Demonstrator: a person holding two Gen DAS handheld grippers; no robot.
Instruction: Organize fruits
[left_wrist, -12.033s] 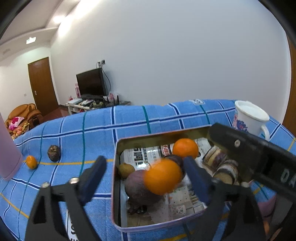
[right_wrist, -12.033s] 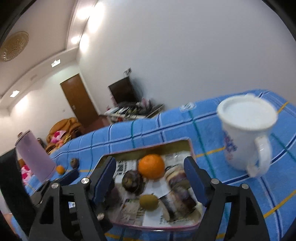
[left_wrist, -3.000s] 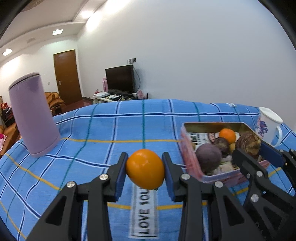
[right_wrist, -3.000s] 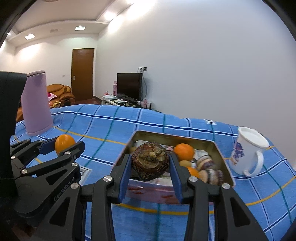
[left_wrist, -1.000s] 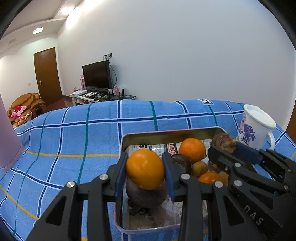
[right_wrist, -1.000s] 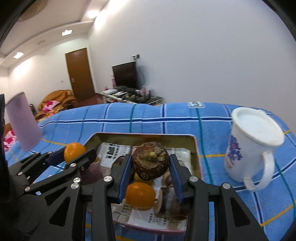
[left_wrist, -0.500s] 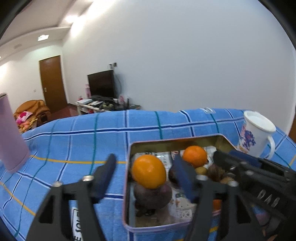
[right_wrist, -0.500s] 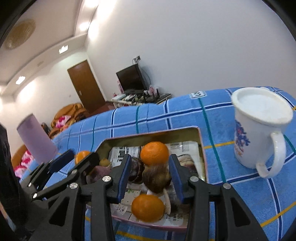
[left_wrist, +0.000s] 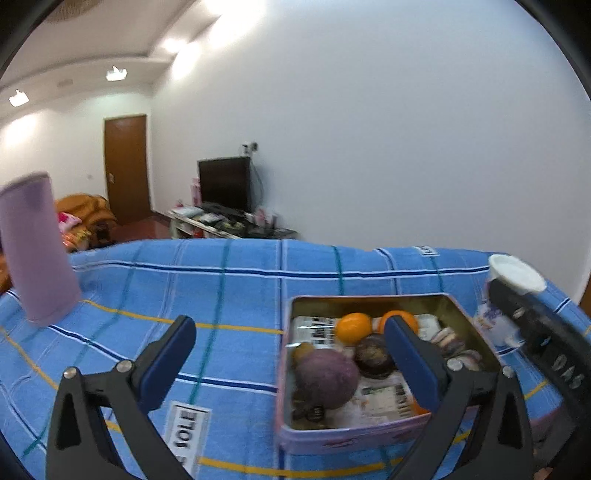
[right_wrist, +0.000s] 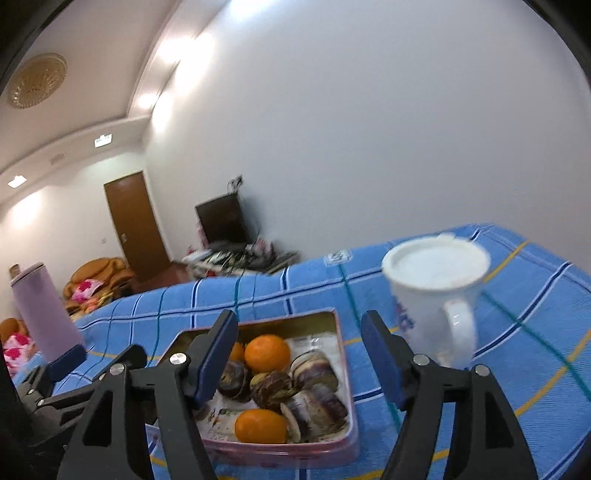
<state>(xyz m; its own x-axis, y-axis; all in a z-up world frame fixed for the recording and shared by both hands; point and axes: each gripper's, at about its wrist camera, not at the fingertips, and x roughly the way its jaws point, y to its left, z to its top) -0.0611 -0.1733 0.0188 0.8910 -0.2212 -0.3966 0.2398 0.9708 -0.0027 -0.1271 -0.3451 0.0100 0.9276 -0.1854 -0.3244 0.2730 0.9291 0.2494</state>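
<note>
A pink-walled tin (left_wrist: 351, 435) on the blue checked cloth holds oranges (left_wrist: 352, 326), a round purple fruit (left_wrist: 327, 373) and a dark fruit (left_wrist: 375, 356). My left gripper (left_wrist: 288, 325) hangs over the tin's left rim. Its jaws are opening wide and nothing is between them. In the right wrist view the tin (right_wrist: 295, 448) shows oranges (right_wrist: 266, 352), a brown scaly fruit (right_wrist: 271, 386) and striped purple pieces (right_wrist: 314, 406). My right gripper (right_wrist: 298, 321) is above the tin's right side, jaws opening, holding nothing. The left gripper's blue pad (right_wrist: 66, 356) shows at the left.
A white mug (right_wrist: 436, 295) with a blue print stands just right of the tin, partly hidden by the right gripper's body (left_wrist: 546, 350) in the left view. A tall lilac tumbler (left_wrist: 37, 247) stands far left on the cloth. A white label (left_wrist: 186, 428) lies in front.
The left jaws let go of the orange and the right jaws let go of the brown fruit; both now lie in the tin. Both grippers spread wide and drew back a little.
</note>
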